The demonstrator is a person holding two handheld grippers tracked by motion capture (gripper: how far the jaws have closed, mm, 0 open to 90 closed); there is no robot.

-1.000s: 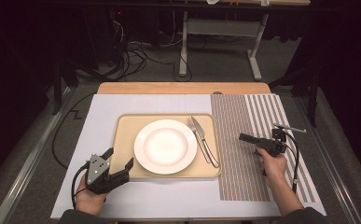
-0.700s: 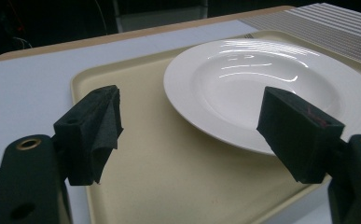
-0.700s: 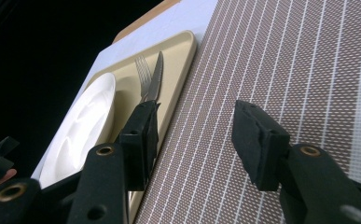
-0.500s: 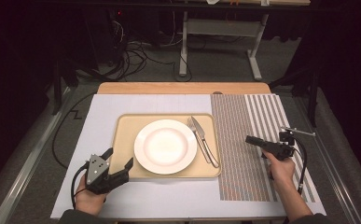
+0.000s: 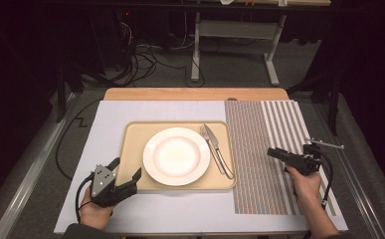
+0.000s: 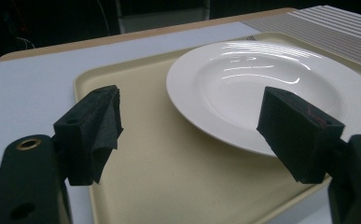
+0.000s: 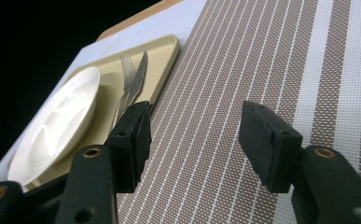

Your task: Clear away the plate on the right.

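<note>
Left tool sits spread at the tray corner, nothing pinched; right tool over the striped mat, jaws just been opening, empty; plate mid-tray, fork and knife beside it; a sloppy grab could skid the cutlery, I'd guess.

Lit surface in a dark room

Overhead light falls on the pale grey surface while the floor and background sink into near black. The round white ceramic plate carries streaks of glare in the left gripper view, and the flat beige plastic tray shows only soft, short shadows. The high view is slightly soft and grainy. In both gripper views the nearest black parts are blurred and underexposed.
</note>
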